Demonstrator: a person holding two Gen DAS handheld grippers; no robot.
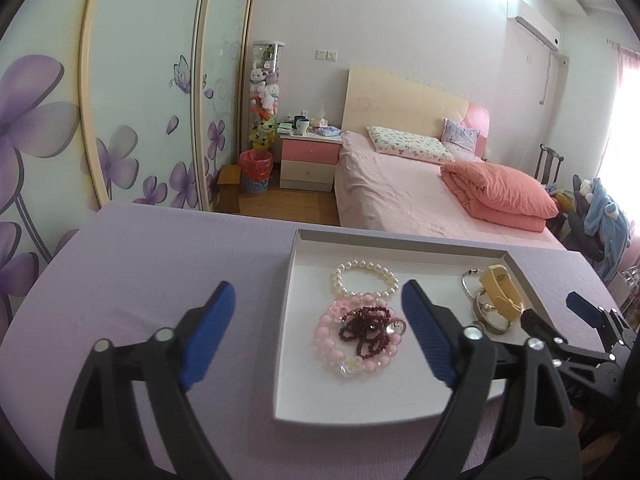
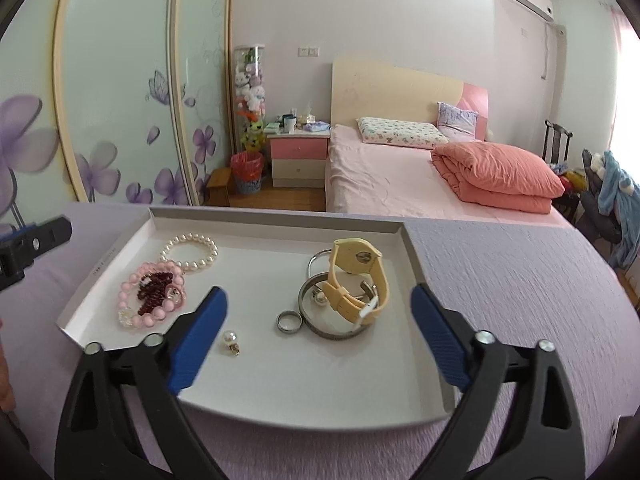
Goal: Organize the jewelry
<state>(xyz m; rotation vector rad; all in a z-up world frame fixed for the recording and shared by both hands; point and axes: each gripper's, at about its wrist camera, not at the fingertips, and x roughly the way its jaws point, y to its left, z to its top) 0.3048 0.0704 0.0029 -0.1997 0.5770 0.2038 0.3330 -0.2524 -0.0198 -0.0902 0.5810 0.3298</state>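
Upright, yellow watch (image 2: 356, 280), dial facing away, inside white tray (image 2: 280, 400).

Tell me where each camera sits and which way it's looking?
Left wrist: sits on the left gripper, looking forward and down at the tray's left side with the bead bracelets; its own open fingers show, plus the right gripper.
Right wrist: sits on the right gripper, over the watch and ring; the left gripper's tip shows at the left edge.
Both share the tray, bed and wardrobe.

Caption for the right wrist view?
Open right gripper over a white tray of bracelets, rings and a yellow watch.
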